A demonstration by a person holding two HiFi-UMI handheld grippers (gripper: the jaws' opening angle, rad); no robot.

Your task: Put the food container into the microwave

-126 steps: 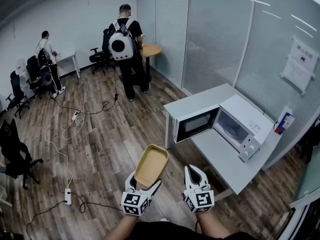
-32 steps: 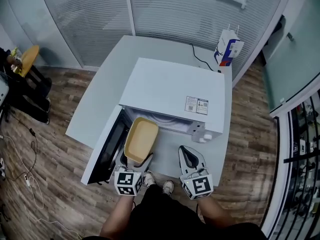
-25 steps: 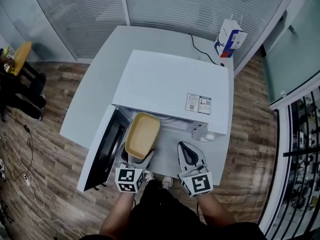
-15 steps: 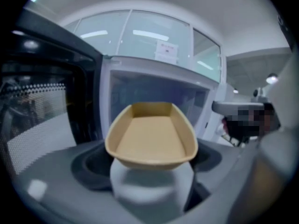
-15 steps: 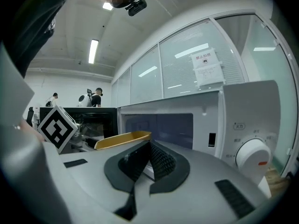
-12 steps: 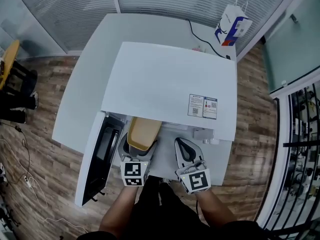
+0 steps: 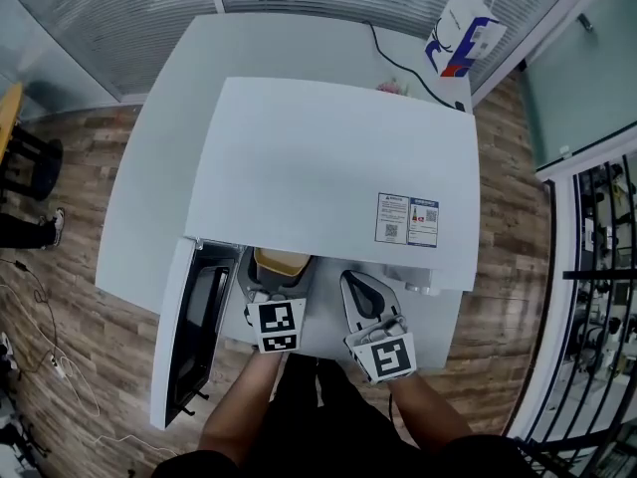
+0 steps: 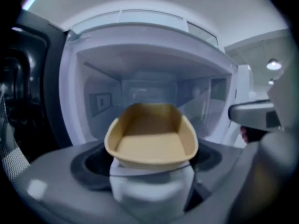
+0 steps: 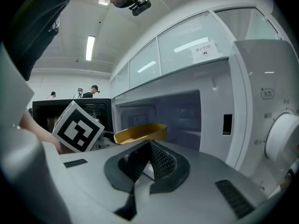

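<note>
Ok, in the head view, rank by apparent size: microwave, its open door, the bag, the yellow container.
1. microwave
2. open door
3. bag
4. yellow container, only its near end showing under the microwave's top

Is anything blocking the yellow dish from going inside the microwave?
Nothing visible does. The microwave has its door swung open to the left, and the food container in the left tongs faces a cavity that looks bare.

This is an office, shown by ribbed glass partitions (image 7: 119, 8), wood-plank floor (image 7: 80, 366), a white desk (image 7: 149, 157) bearing a microwave (image 7: 318, 157), and ceiling strip light (image 9: 90, 48).
</note>
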